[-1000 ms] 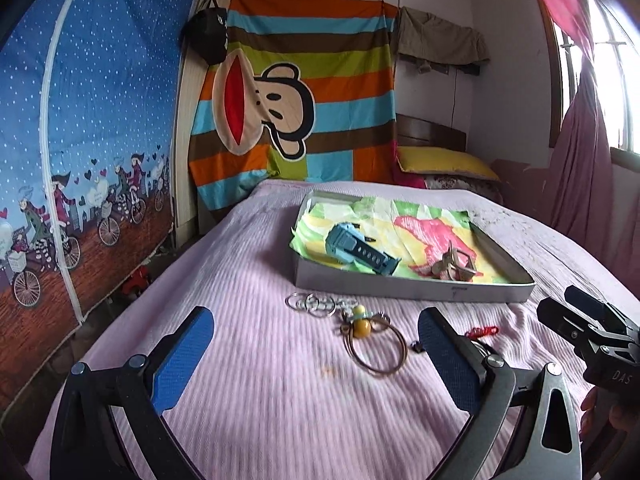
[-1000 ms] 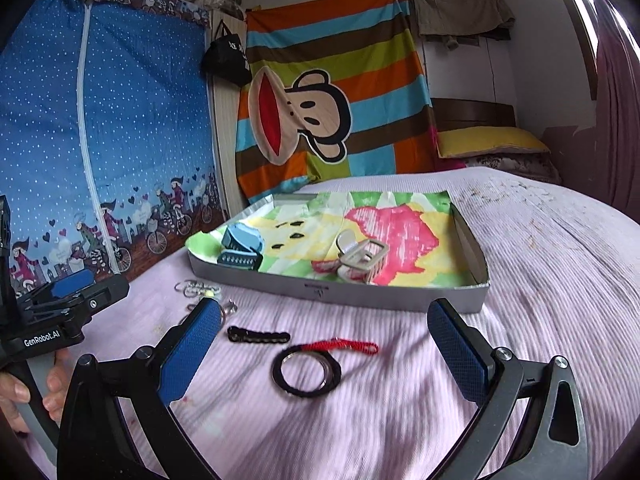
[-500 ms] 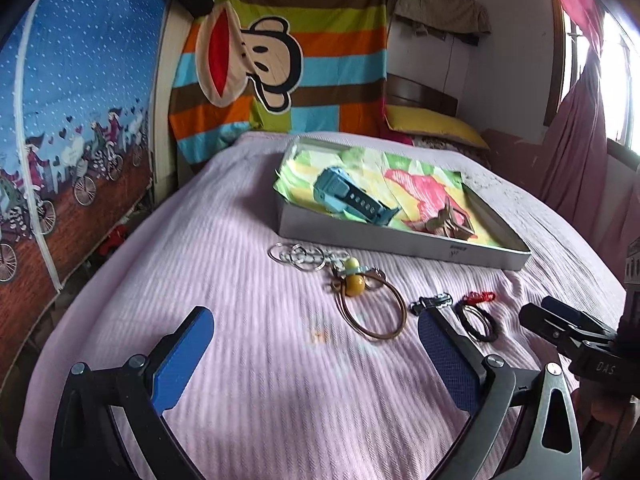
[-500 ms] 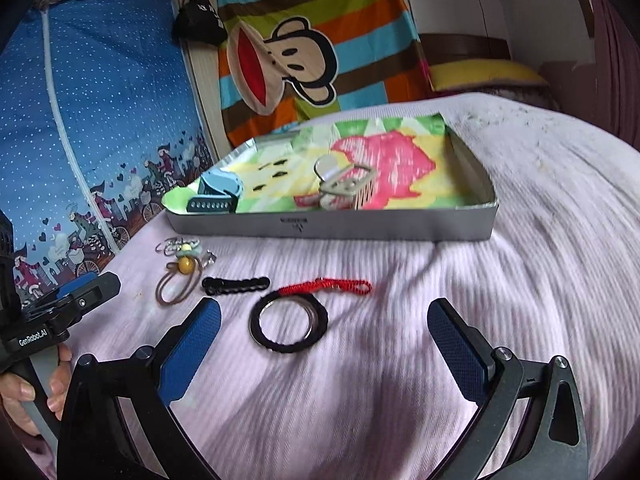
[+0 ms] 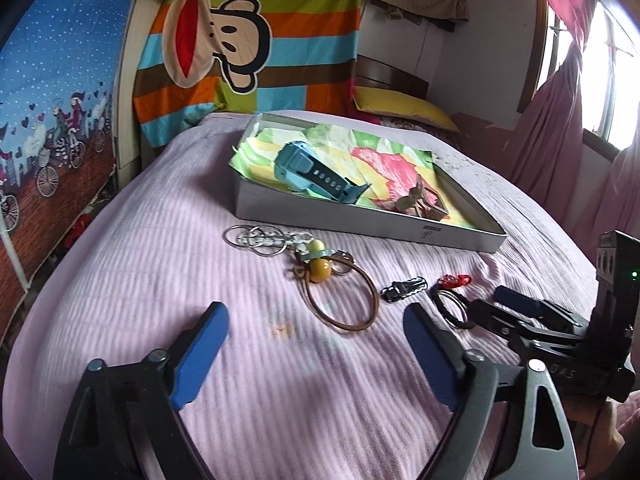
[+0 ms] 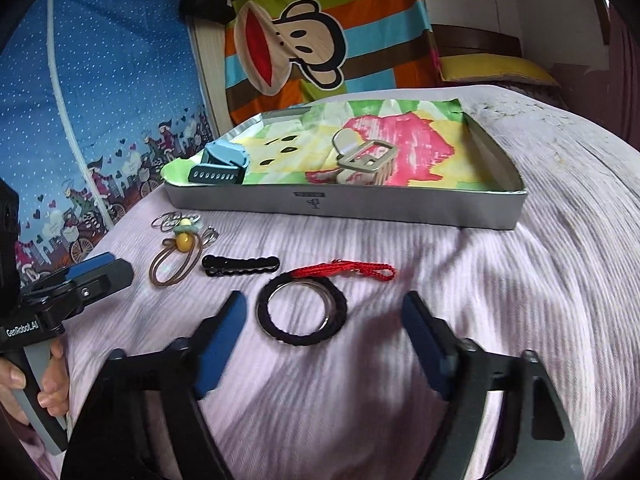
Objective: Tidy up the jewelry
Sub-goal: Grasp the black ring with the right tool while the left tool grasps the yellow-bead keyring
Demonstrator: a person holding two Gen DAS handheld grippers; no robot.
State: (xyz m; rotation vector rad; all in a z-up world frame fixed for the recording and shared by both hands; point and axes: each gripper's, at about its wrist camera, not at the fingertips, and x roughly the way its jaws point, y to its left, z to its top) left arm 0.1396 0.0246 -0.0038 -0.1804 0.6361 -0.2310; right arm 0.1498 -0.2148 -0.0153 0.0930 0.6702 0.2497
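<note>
Left wrist view: the left gripper [image 5: 316,344] hangs over the bed [image 5: 132,280], jaws wide apart and empty. Just beyond lie the brown hoop [image 5: 342,300] with its yellow bead, the key rings [image 5: 256,237] far left, and the black clip [image 5: 404,290] to the right. The tray [image 5: 360,222] farther off holds a blue watch [image 5: 310,174].

Right wrist view: the right gripper [image 6: 322,330] also gapes wide, empty, the black ring [image 6: 302,314] between its tips, red cord [image 6: 348,270] just beyond.

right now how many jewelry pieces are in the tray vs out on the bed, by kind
In the tray:
blue watch: 1
beige hair claw: 1
On the bed:
keyring cluster: 1
brown loop with yellow bead: 1
black hair clip: 1
black ring with red cord: 1
Total: 6
</note>
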